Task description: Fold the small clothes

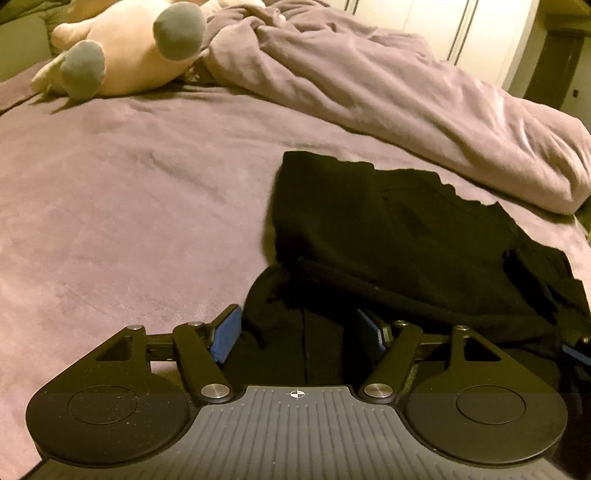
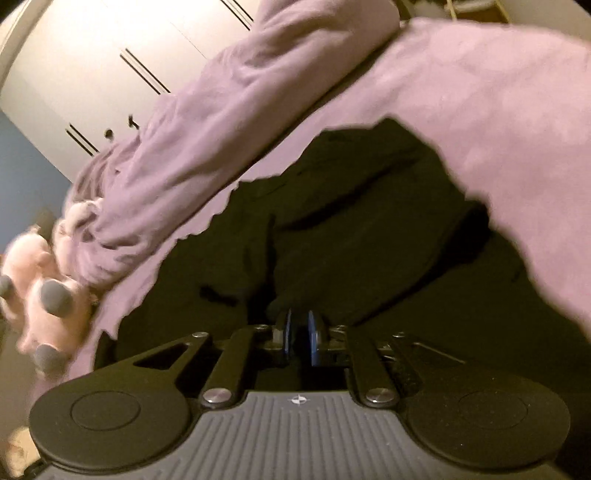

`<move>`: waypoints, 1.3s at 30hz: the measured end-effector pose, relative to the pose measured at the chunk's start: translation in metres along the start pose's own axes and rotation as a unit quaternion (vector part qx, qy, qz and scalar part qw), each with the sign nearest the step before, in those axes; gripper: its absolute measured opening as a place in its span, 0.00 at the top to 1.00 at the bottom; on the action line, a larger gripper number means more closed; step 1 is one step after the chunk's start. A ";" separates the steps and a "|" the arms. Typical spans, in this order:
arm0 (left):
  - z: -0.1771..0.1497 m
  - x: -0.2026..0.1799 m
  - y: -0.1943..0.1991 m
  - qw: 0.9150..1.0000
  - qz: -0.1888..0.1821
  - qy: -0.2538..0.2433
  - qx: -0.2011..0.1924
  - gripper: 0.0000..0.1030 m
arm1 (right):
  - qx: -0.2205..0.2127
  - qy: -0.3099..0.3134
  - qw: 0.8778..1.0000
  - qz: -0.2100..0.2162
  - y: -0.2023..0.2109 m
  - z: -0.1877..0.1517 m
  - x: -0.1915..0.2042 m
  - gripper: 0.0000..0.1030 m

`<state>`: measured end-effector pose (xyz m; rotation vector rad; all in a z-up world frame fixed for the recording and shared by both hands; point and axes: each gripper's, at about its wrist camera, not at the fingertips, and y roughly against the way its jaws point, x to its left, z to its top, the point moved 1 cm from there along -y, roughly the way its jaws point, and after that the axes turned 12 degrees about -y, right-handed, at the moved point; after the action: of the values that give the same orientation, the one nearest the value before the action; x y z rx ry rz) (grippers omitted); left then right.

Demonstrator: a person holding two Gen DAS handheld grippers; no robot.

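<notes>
A black garment point(image 1: 388, 229) lies spread on the mauve bed sheet point(image 1: 129, 203), its far edge partly folded over. My left gripper point(image 1: 298, 332) hovers low at the garment's near left corner. Its blue pads stand wide apart with a bunch of black cloth between them, and I see no squeeze on it. In the right wrist view the black garment point(image 2: 351, 229) fills the middle. My right gripper point(image 2: 299, 338) has its blue pads almost together, and dark cloth bunches up right at their tips. That view is tilted and blurred.
A crumpled mauve duvet point(image 1: 406, 103) lies along the far right side of the bed, close to the garment's far edge. A pink plush toy point(image 1: 125, 48) with grey feet rests at the far left. White wardrobe doors point(image 1: 424, 26) stand behind the bed.
</notes>
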<state>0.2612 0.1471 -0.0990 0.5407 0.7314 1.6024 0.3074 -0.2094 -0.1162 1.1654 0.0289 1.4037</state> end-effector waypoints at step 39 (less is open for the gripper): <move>0.023 -0.015 0.000 1.000 -0.023 0.001 -0.021 0.20 | -0.041 -0.026 0.999 -0.014 -0.013 0.061 -0.031 0.89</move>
<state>0.2801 0.1364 -0.0823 0.4886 0.7053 1.5720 0.3480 -0.2665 -0.1131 1.1293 -0.0480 1.3369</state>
